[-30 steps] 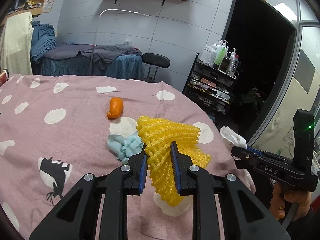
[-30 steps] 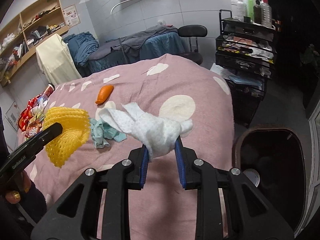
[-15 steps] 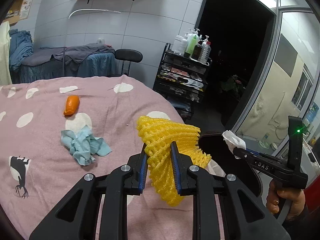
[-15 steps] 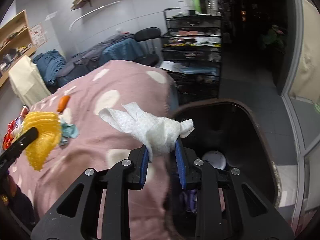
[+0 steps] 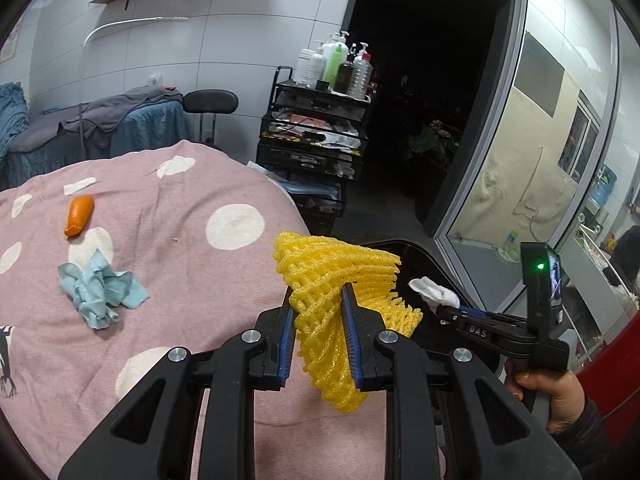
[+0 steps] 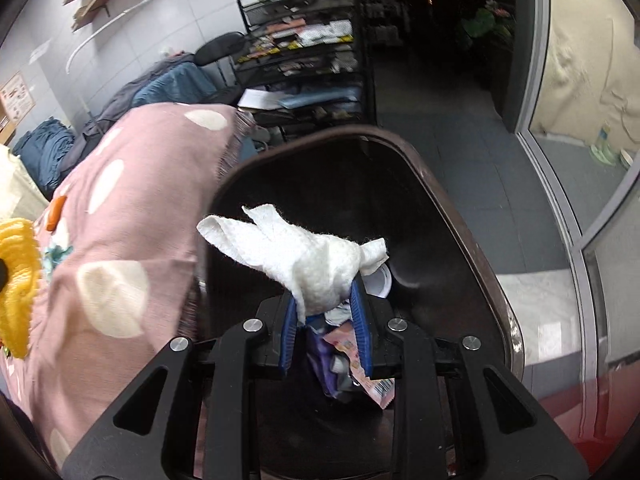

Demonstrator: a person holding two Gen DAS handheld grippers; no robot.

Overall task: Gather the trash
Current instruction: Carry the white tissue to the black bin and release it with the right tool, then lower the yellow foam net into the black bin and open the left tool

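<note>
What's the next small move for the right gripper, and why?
Probably open the right gripper and drop the white tissue: it is clamped on the tissue, apparently directly above the open trash bin, with wrappers already lying inside.

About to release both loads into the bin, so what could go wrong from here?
1. The left gripper holds the yellow foam net over the pink bedspread, near the bin's edge; released now, it would probably land on the bed.
2. The white tissue in the right gripper is over the dark bin, but one end reaches toward the rim beside the bed; it might snag there.
</note>
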